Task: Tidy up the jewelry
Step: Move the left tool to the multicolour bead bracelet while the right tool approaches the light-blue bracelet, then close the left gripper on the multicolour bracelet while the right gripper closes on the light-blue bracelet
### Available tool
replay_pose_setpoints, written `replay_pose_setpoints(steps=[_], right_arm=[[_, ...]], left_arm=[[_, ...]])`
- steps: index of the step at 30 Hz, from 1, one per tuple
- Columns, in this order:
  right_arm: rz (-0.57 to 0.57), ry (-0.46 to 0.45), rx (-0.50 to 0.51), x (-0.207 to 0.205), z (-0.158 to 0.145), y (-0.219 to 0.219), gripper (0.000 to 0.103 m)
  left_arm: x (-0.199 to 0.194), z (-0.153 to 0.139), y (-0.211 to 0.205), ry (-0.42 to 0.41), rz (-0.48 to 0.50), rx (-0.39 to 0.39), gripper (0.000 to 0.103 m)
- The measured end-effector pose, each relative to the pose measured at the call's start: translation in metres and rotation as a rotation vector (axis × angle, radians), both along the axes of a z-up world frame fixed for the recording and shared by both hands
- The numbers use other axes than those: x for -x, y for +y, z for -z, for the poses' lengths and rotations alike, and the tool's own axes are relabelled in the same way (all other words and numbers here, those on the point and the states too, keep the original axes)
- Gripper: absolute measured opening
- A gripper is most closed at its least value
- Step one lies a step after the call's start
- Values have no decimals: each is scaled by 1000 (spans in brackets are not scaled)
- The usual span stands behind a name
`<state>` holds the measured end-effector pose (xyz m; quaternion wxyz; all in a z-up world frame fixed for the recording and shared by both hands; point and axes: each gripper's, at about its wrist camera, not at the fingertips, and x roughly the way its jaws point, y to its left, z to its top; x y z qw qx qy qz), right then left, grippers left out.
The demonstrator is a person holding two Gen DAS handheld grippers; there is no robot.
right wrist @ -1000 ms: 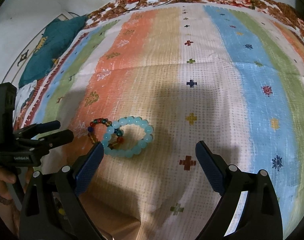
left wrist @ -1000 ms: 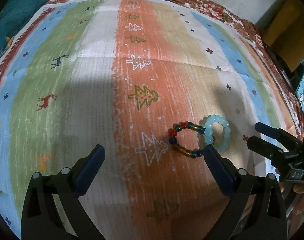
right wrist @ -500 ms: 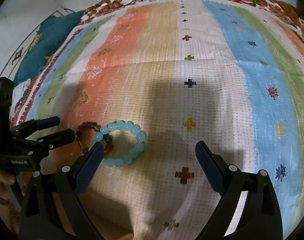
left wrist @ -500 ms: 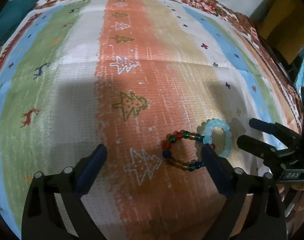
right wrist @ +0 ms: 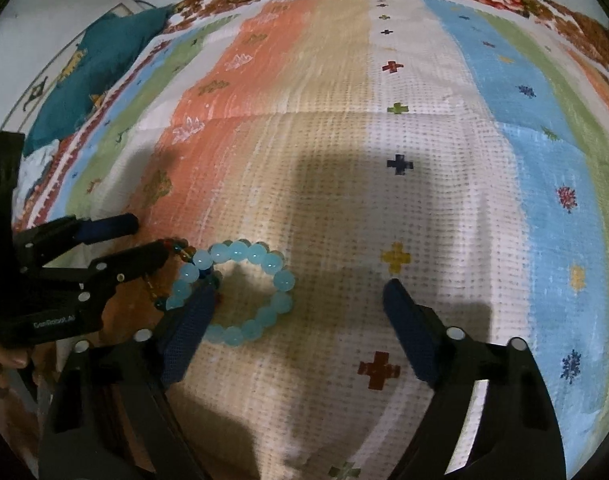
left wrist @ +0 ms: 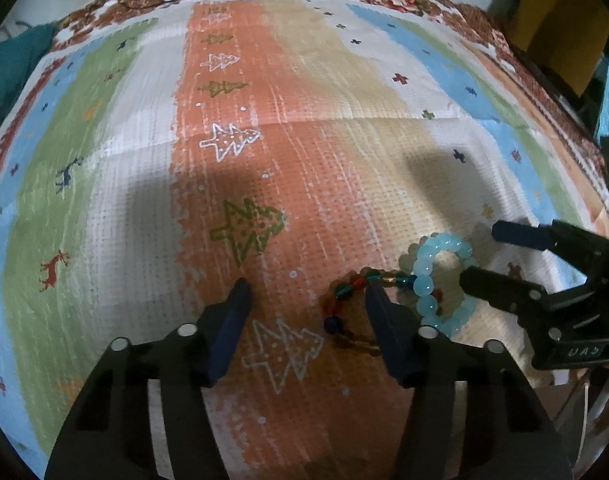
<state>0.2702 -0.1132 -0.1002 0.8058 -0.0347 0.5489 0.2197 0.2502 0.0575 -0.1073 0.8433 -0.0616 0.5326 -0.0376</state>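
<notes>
Closing both sets of jaws on nothing yet, we have the left gripper (left wrist: 306,300) at the multicolour bracelet (left wrist: 346,304) and the right gripper (right wrist: 298,300) straddling the pale blue bracelet (right wrist: 240,292), both overlapping on the striped blanket (right wrist: 424,140), sorting unstarted.

One legible marking: "GenRobot.AI", in pale letters along the black body of the left gripper (right wrist: 144,246), seen in the right wrist view. The right gripper (left wrist: 484,256) carries a small light label on its body in the left wrist view; its characters appear reversed and cannot be read reliably.
</notes>
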Motion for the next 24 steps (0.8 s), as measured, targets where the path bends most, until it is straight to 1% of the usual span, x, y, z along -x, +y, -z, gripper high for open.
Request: replay_pose_setpoints(steps=[1,2,4,6,7,9,10,11,15,17,19,21,24], right_arm=[[-3,0,5,0,0,1,80],[-3,-1,9,-1,1,1,75],[-1,-4,18,-2,2,2,71],[0,-7,27,-2,2,2,65],[2,-10,37,-2,2,2,61],[1,-13,44,-2,3,2,55],[0,-13,46,-2,3,2,49],[-3,-10,43,-2,3,2,44],[-18,2,33,1,4,4,29],[-26,16,16,2,5,4,18],[-39,21,11,3,5,6,13],[-43,15,14,5,5,6,13],[-44,15,8,6,4,6,12]], left_arm=[[0,0,-1,1,7,-7,55],[0,0,-2,2,16,-9,52],[0,0,-4,4,34,-13,45],[0,1,-8,4,51,-27,36],[1,1,-9,4,54,-49,34],[1,2,-10,3,59,-60,32],[1,2,-9,4,58,-62,30],[1,2,-9,6,58,-58,25],[1,3,-10,15,69,-49,12],[2,3,-12,12,74,-58,12],[2,3,-12,14,73,-53,11],[3,3,-10,17,70,-42,9],[4,1,-9,18,67,-28,9]])
